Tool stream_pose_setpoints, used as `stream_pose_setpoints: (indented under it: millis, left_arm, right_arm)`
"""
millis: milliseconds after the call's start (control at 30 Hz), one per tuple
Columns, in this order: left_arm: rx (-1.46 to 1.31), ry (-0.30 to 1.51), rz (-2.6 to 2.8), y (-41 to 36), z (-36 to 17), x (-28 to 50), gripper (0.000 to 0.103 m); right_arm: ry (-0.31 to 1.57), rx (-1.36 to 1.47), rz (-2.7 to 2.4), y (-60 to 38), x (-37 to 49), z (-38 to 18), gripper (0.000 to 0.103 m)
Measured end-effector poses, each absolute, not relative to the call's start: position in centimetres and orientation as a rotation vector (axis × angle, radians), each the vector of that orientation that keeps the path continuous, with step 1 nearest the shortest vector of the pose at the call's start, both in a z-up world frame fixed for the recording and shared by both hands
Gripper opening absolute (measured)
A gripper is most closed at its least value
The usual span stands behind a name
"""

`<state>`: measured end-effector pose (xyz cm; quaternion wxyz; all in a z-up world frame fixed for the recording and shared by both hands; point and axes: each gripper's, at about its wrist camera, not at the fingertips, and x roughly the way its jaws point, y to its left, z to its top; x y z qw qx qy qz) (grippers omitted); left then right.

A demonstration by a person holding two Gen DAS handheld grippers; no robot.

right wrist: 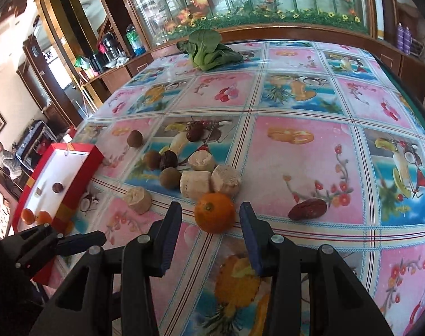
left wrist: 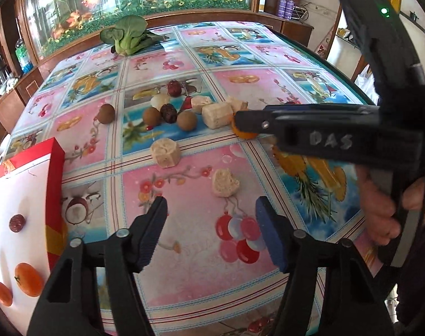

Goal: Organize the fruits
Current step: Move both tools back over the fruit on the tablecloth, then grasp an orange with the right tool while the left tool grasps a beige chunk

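Observation:
An orange tangerine sits on the table between the tips of my open right gripper; it peeks out behind that gripper in the left wrist view. A red date lies to its right. Brown longans, dark dates and pale beige chunks cluster behind it. The red-rimmed white tray at the left holds two tangerines and a date. My left gripper is open and empty above the table, near a pale chunk.
A bok choy lies at the far side of the fruit-print tablecloth. A wooden cabinet with a painted glass panel stands behind the table. The table's right edge drops off.

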<state>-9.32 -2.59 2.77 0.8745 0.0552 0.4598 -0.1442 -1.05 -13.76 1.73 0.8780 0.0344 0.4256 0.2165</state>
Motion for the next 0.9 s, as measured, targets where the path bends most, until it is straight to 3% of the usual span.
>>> stream_pose_setpoints:
  millis: [233, 333, 400, 467, 567, 900]
  left_arm:
    - [0.096, 0.964, -0.308, -2.8, 2.6, -8.8, 0.06]
    - [0.097, 0.969, -0.315, -3.2, 2.4, -8.5, 0.052]
    - [0.104, 0.971, -0.317, -3.5, 2.2, -8.3, 0.044]
    - [0.103, 0.974, -0.319, -3.8, 2.0, -8.1, 0.043]
    - [0.111, 0.974, -0.319, -4.0, 1.7, -7.8, 0.03]
    - [0.102, 0.954, -0.287, -3.8, 1.7, -7.8, 0.025]
  right_arm:
    - [0.907, 0.03, 0.419, -13.2, -0.7, 0.9, 0.041]
    - [0.9, 0.024, 0.417, -13.2, -0.7, 0.9, 0.031]
    - [0.905, 0.045, 0.427, -13.4, -0.6, 0.9, 0.031]
    - [0.911, 0.071, 0.433, -13.8, -0.4, 0.9, 0.031]
    - [0.909, 0.098, 0.435, -14.2, -0.4, 1.1, 0.031]
    - [0.89, 0.147, 0.441, -14.9, -0.5, 1.5, 0.03]
